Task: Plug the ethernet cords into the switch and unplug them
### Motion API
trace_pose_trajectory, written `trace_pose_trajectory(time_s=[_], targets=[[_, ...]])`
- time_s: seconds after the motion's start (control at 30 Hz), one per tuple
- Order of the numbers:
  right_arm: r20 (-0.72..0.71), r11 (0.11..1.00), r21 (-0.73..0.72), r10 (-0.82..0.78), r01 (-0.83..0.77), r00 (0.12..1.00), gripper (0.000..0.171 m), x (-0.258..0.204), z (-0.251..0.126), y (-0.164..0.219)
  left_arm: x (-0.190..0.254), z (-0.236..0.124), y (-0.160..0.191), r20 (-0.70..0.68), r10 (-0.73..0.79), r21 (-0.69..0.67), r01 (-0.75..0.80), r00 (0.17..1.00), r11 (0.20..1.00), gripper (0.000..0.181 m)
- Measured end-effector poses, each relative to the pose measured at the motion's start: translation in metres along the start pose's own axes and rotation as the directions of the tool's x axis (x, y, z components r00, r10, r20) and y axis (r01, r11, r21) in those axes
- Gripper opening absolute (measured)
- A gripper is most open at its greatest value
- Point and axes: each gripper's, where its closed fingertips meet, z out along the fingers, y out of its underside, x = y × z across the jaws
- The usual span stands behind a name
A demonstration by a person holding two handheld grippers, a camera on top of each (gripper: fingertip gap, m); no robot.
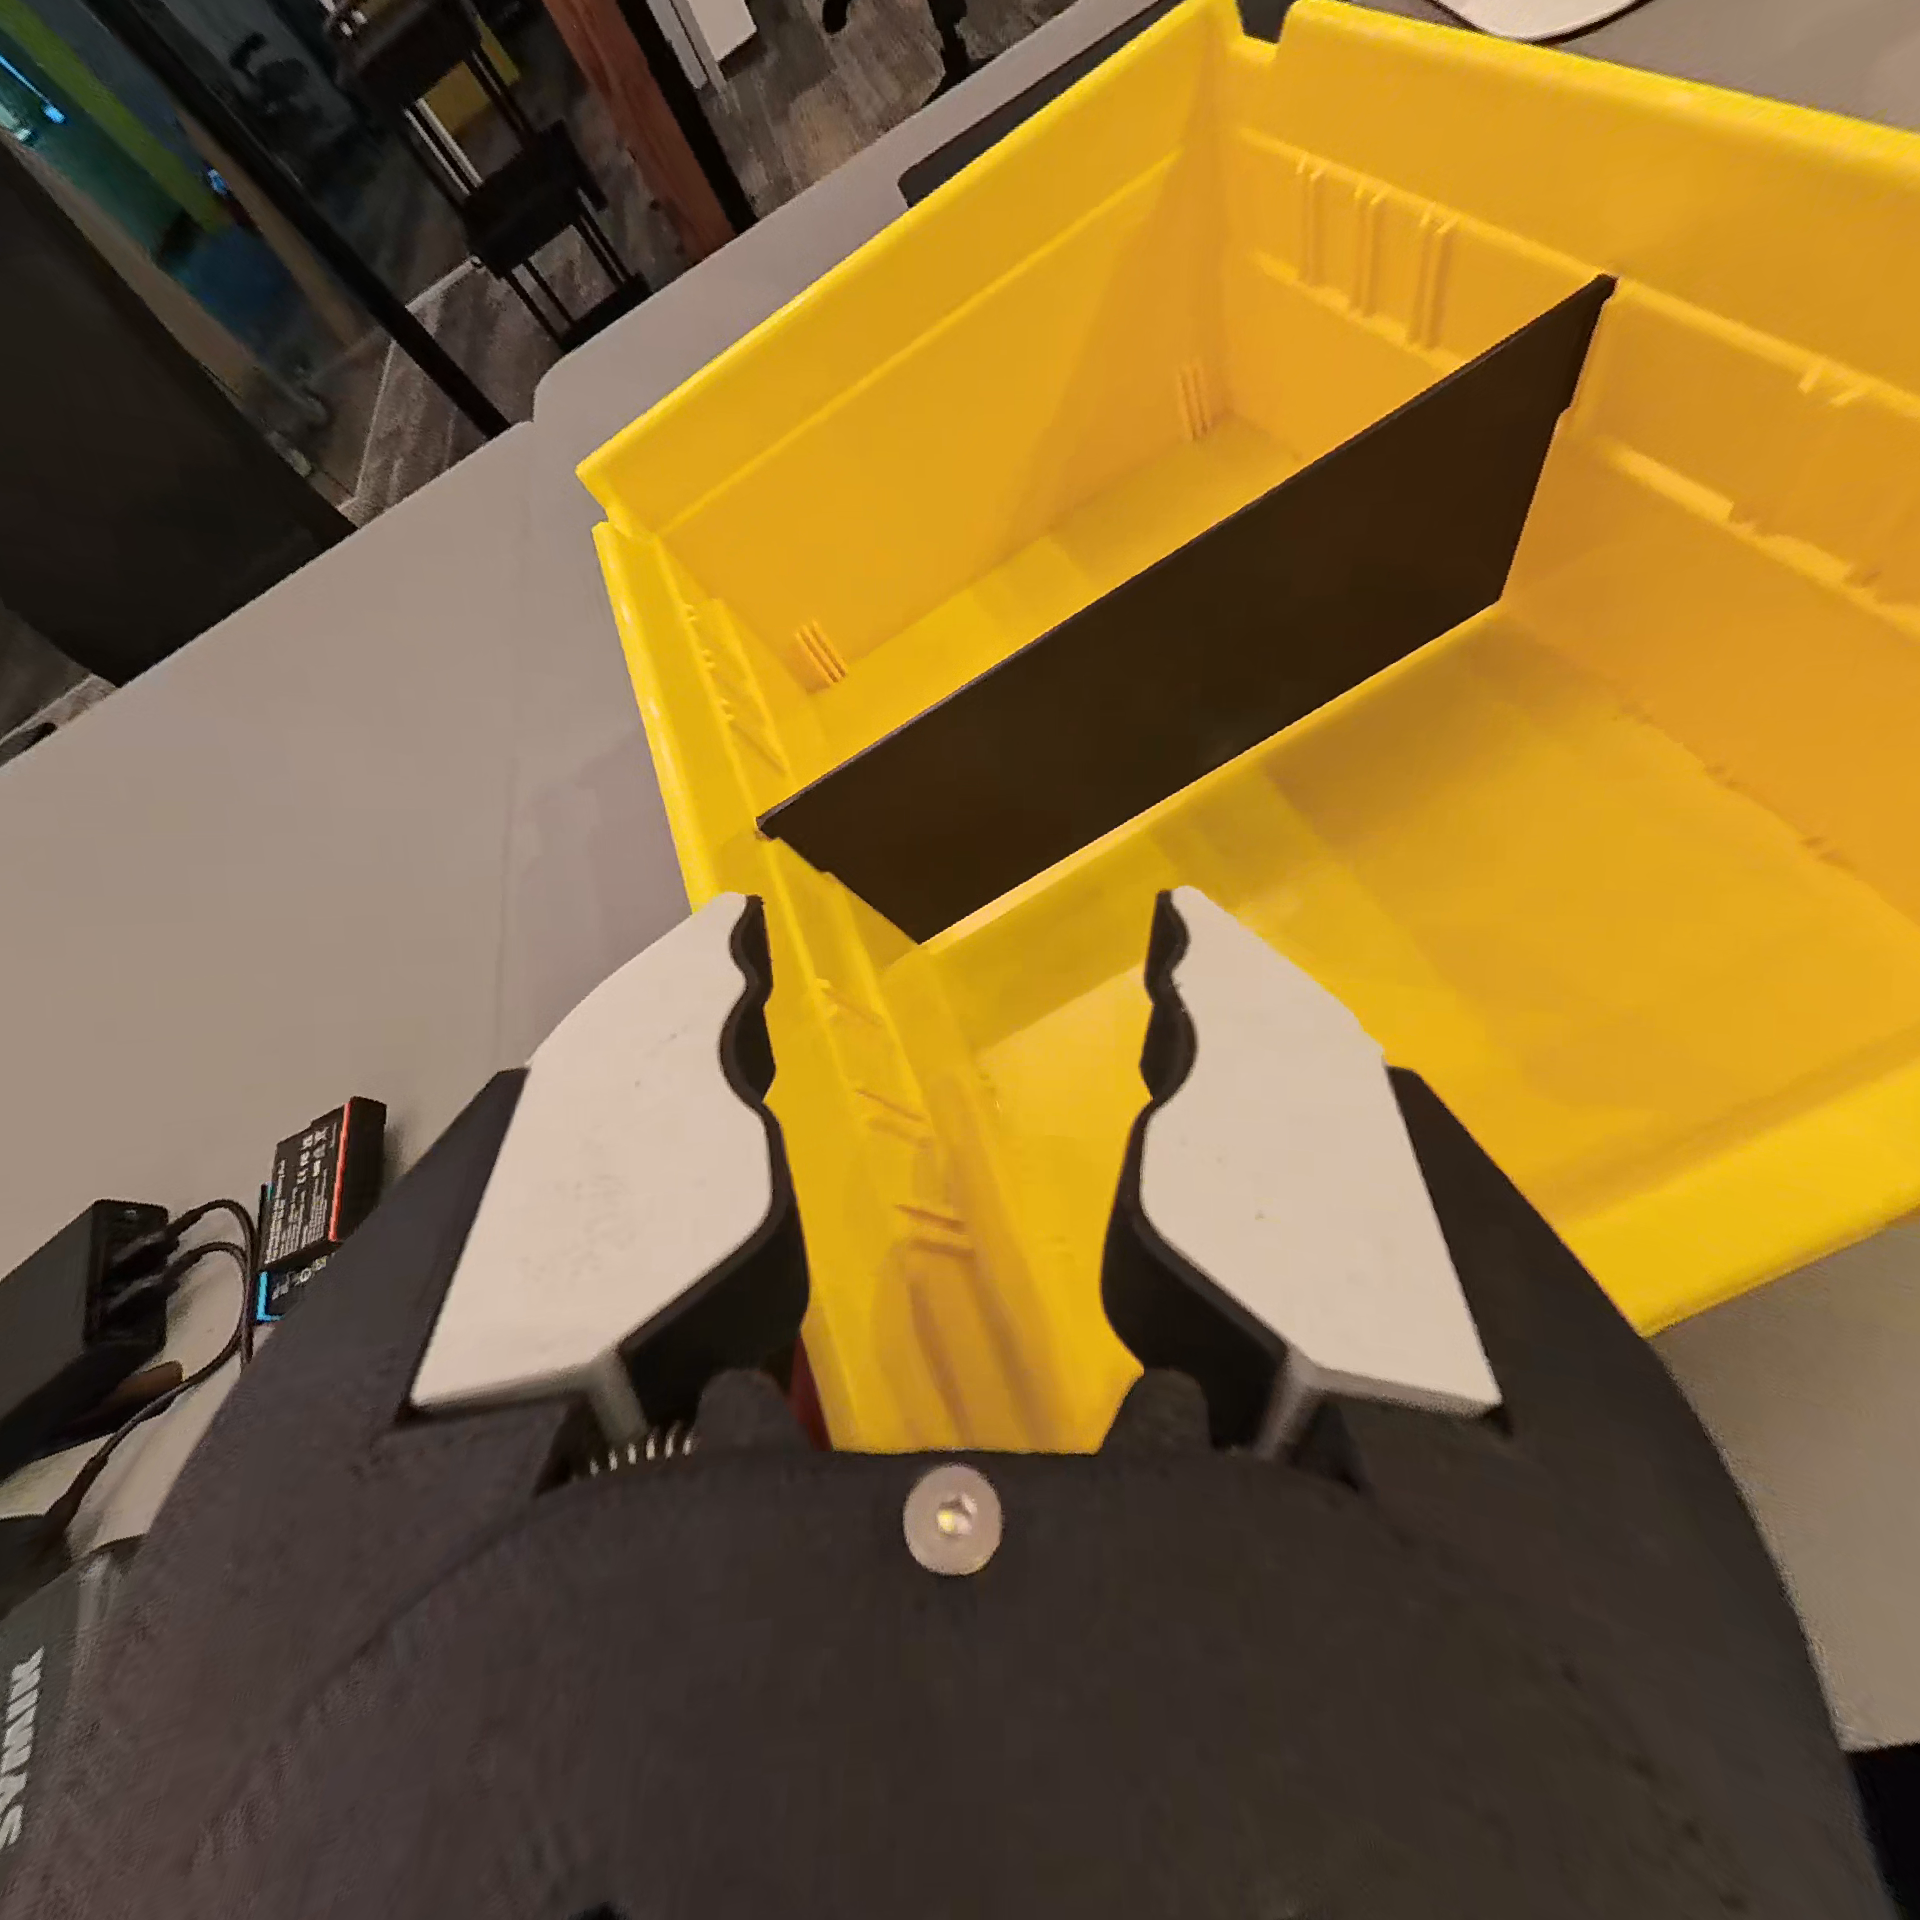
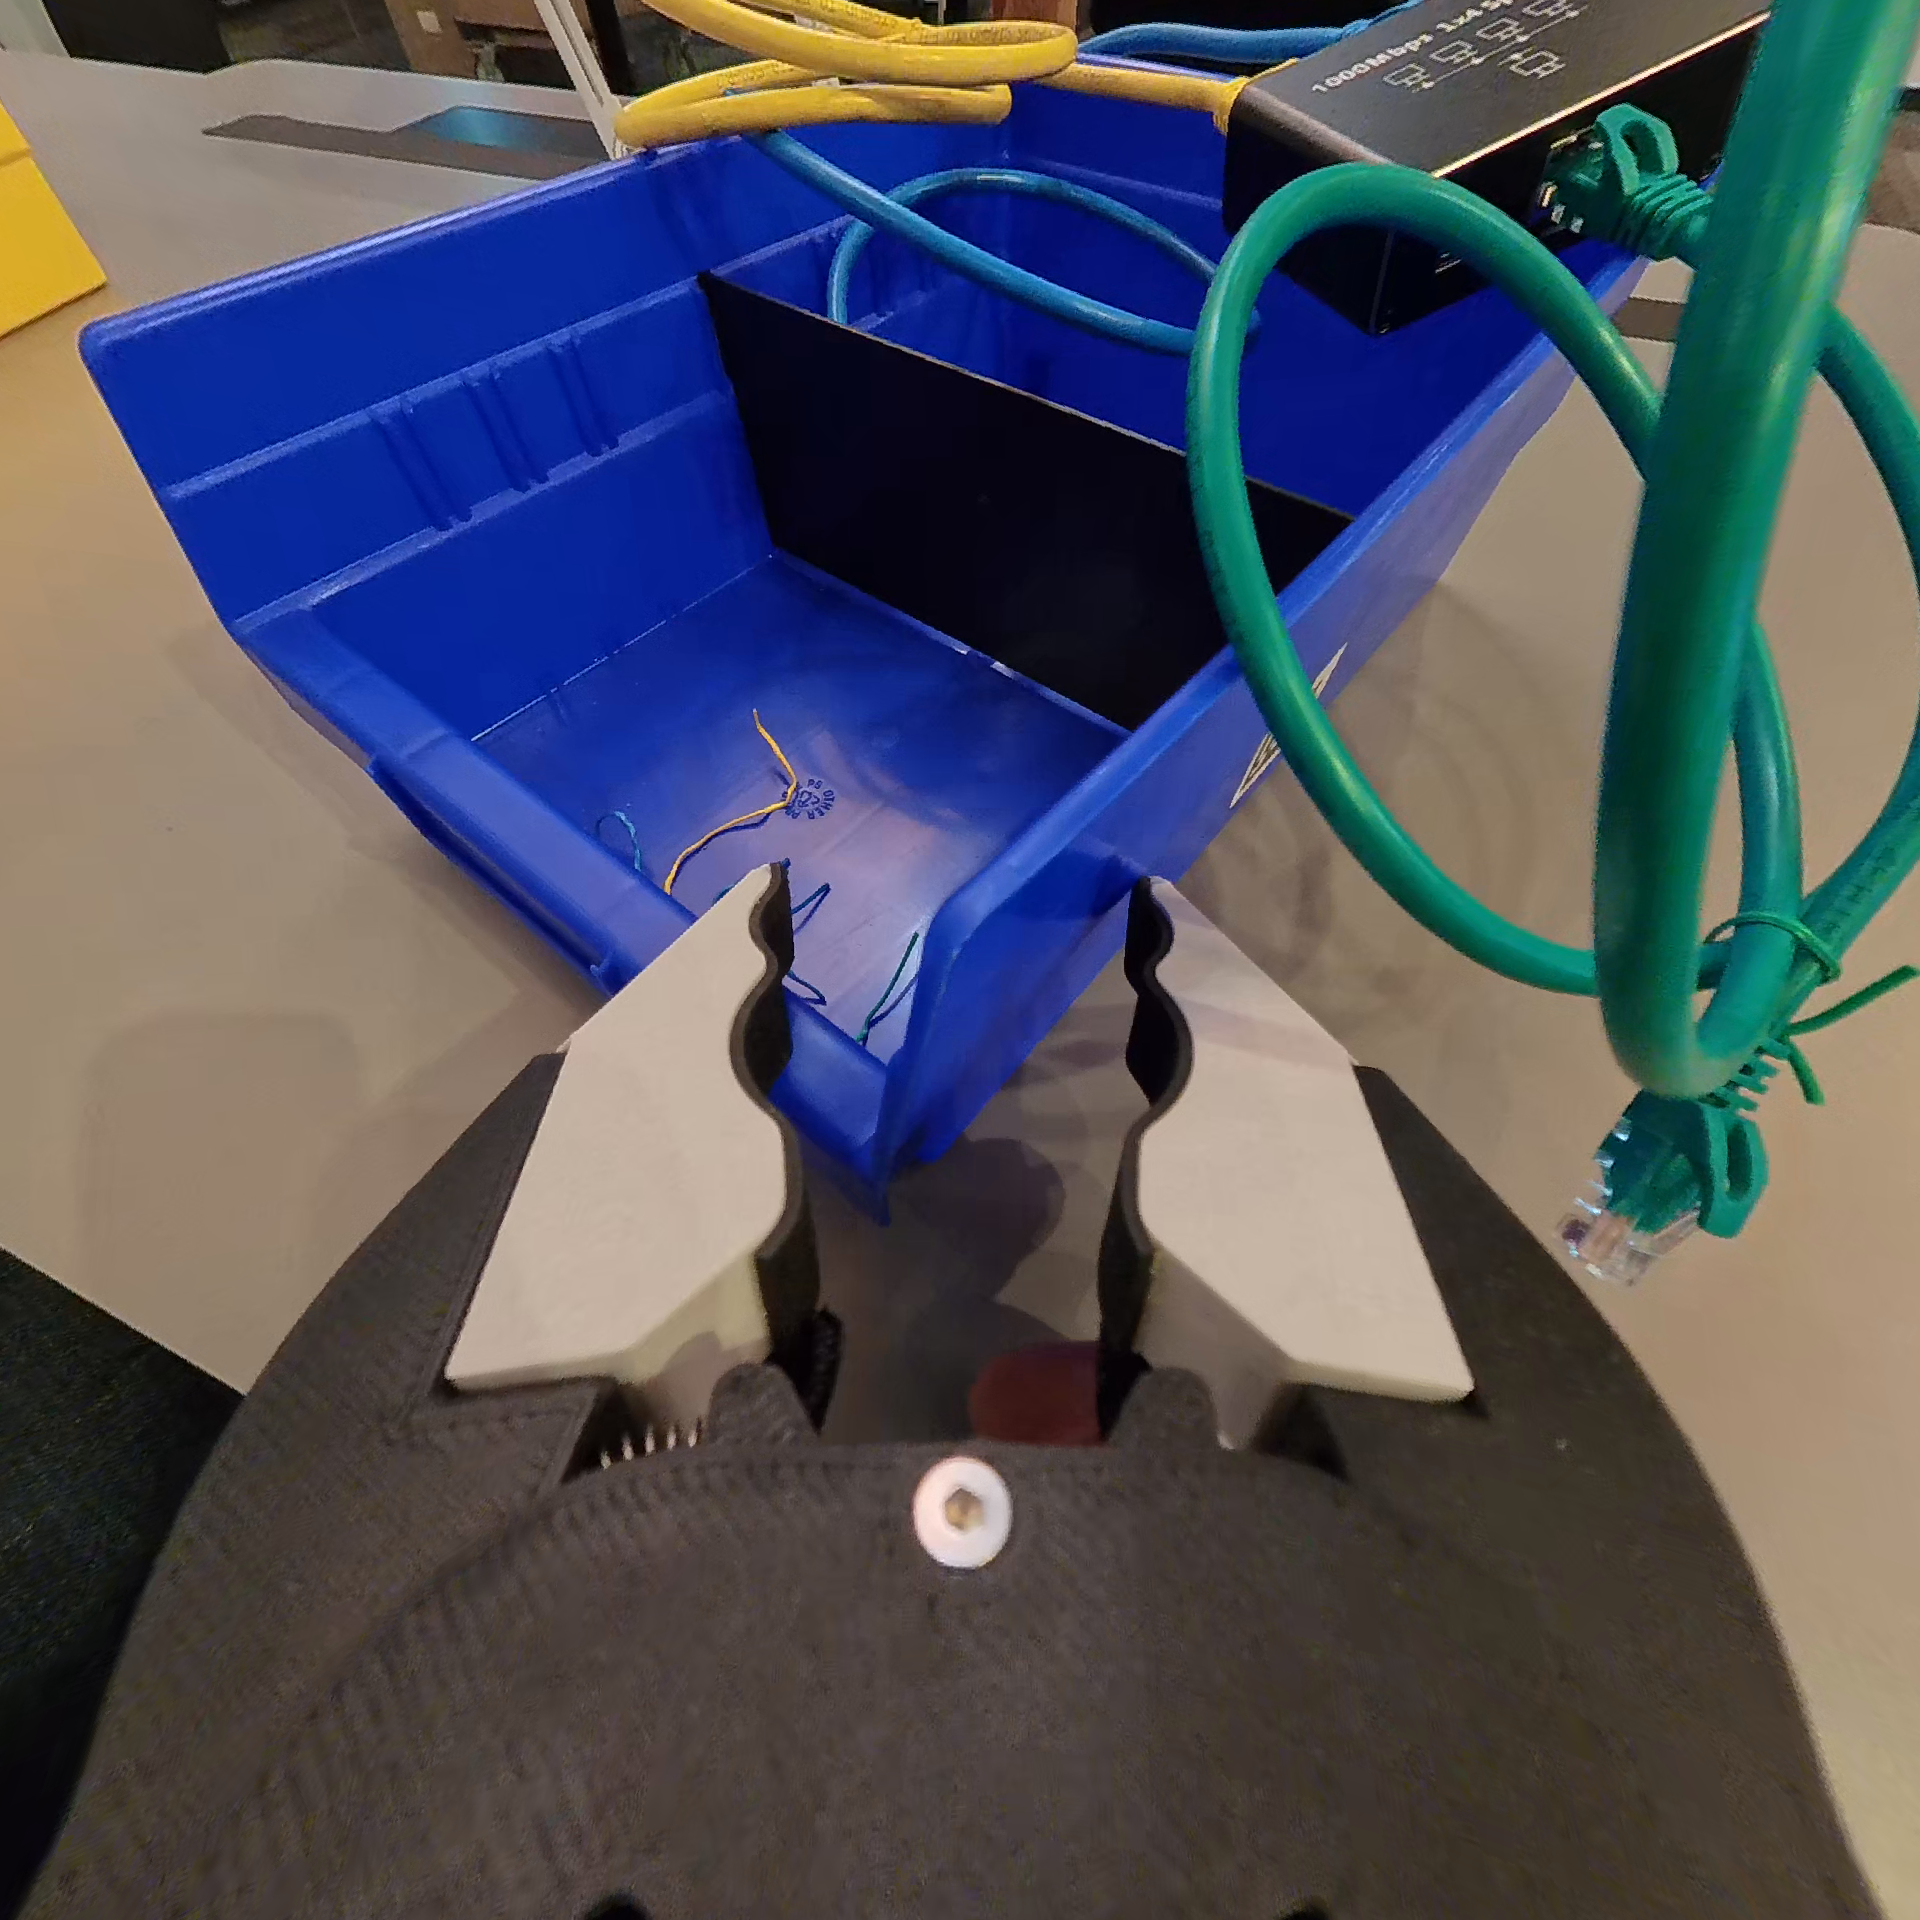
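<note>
Right, our right gripper [image 2: 956, 899] sits open and empty, loose green ethernet plug [image 2: 1621, 1216] hanging just right of it, long axis pointing down-left, switch [image 2: 1455, 135] far right over blue bin [image 2: 436, 436]; left gripper [image 1: 961, 914], open, empty, faces yellow bin [image 1: 1039, 343].

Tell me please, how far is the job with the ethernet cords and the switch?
Done: the green cord has one end plugged into the black switch resting on the blue bin. In hand: nothing; the left gripper is open over the yellow bin, and the right gripper is open. Left: the green cord's free plug dangles; the yellow cord and blue cord ends are hidden.
</note>
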Motion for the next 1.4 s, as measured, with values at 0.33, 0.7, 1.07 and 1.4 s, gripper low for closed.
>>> trace_pose_trajectory(time_s=[0.33,0.7,1.07,1.4], targets=[[-0.019,1.000,0.010,-0.016,0.016,1.000,0.063,0.000,-0.001,-0.001,-0.007,-0.003,-0.001,0.040,0.002,0.014,-0.002,0.999,1.000,0.064],[-0.016,1.000,0.009,-0.011,0.011,1.000,0.062,0.000,-0.001,-0.001,-0.022,-0.003,0.021,0.102,-0.146,-0.076,0.154,0.984,0.985,0.060],[-0.016,1.000,0.009,-0.010,0.010,1.000,0.062,0.000,-0.001,-0.001,-0.026,-0.003,0.026,0.120,-0.154,-0.081,0.164,0.981,0.983,0.022],[-0.017,1.000,0.009,-0.010,0.011,1.000,0.062,0.000,-0.001,-0.001,-0.029,-0.003,0.026,0.094,-0.244,-0.043,0.249,0.965,0.968,0.010]])
